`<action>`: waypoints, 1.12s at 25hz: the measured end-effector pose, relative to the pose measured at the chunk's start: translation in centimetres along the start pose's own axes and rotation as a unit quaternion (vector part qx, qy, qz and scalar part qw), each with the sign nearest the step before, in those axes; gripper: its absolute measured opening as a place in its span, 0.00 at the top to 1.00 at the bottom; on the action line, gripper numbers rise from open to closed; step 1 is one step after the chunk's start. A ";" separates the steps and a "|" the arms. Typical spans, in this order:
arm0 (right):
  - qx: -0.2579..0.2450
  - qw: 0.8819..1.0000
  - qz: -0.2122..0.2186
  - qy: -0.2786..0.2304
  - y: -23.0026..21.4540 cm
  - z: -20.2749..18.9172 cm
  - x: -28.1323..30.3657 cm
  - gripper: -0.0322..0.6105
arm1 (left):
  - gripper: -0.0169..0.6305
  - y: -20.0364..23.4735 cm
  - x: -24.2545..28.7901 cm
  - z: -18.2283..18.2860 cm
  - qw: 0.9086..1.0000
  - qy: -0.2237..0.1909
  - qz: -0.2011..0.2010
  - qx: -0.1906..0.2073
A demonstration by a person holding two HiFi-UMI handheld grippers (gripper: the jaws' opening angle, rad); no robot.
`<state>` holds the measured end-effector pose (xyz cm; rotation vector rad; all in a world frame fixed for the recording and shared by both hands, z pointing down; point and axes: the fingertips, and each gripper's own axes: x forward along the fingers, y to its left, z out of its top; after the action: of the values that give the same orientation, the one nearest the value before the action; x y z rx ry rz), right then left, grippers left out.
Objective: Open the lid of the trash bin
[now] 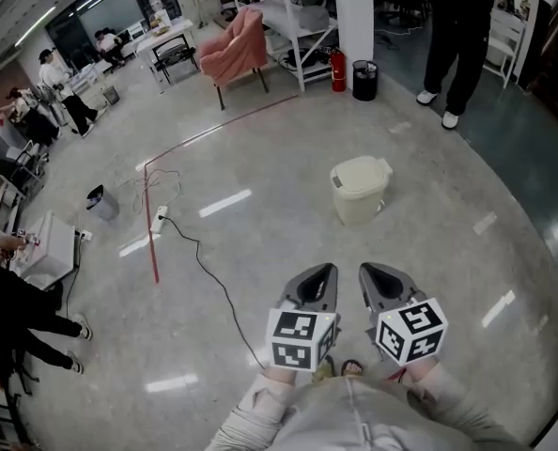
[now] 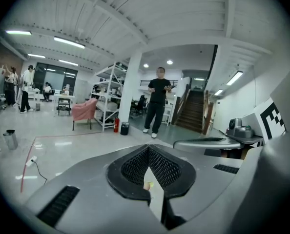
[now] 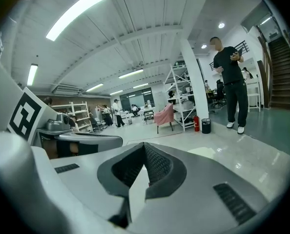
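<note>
A: Left gripper (image 1: 328, 271) and right gripper (image 1: 365, 271), what state?

B: Both pressed together at the tips, nothing pinched. Each gripper view shows its ribbed pads meeting, with only bare floor in the slit behind them. They are held side by side close to the body, at 6 o'clock in the head view.

A: And the trash bin?

B: Cream trash bin (image 1: 359, 195), standing on the floor at 12 o'clock from the grippers, well apart from them. Its lid (image 1: 359, 170) is down. A small tab juts from the lid's 3 o'clock side.

A: Which step?

B: Approach, by my reading; opening has not begun. The next move calls for closing in, lowering one gripper to the lid's edge, then catching it and swinging it up. I cannot tell where the hinge is.

A: What do the views add to each other?

B: Only the head view shows the bin whole, plus the black cable (image 1: 209, 271) at 9 o'clock. The gripper views look level across the room. The left one shows a staircase (image 2: 194, 113) at 2 o'clock. The right one shows a pale patch at 3 o'clock, possibly the bin.
</note>
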<state>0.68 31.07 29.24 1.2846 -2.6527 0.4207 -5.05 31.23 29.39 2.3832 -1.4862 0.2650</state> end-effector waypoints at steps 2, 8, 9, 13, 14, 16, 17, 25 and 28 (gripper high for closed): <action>0.012 1.000 0.005 -0.009 0.0 0.3 0.2 0.94 | 0.97 0.2 0.1 0.1 1.000 -0.001 -0.002 0.000; 0.020 1.000 0.001 -0.010 0.6 0.2 1.2 0.94 | 0.97 1.4 0.3 0.1 1.000 0.001 -0.009 0.004; 0.021 1.000 -0.001 -0.010 0.7 0.2 1.4 0.94 | 0.97 1.6 0.4 0.1 1.000 0.001 -0.011 0.004; 0.019 1.000 -0.012 -0.010 1.1 -0.2 2.3 0.94 | 0.97 2.4 0.5 -0.2 1.000 0.004 -0.021 0.010; 0.020 1.000 -0.015 -0.010 1.2 -0.3 2.5 0.94 | 0.97 2.7 0.6 -0.3 1.000 0.005 -0.023 0.012; 0.020 1.000 -0.019 -0.011 1.4 -0.6 2.9 0.94 | 0.97 3.2 0.5 -0.6 1.000 0.006 -0.028 0.013; 0.020 1.000 -0.021 -0.011 1.6 -0.7 3.1 0.94 | 0.97 3.5 0.4 -0.7 0.999 0.007 -0.029 0.012; 0.023 0.999 -0.026 0.002 2.3 -1.3 4.4 0.94 | 0.97 5.2 0.8 -1.1 0.999 0.013 -0.033 0.005; 0.023 0.999 -0.027 0.006 2.0 -1.2 5.2 0.94 | 0.97 5.8 1.4 -1.0 0.999 0.016 -0.032 0.000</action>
<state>-4.03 28.80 31.42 1.3597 -2.6069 0.4822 -9.66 28.07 31.70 2.4106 -1.3929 0.2869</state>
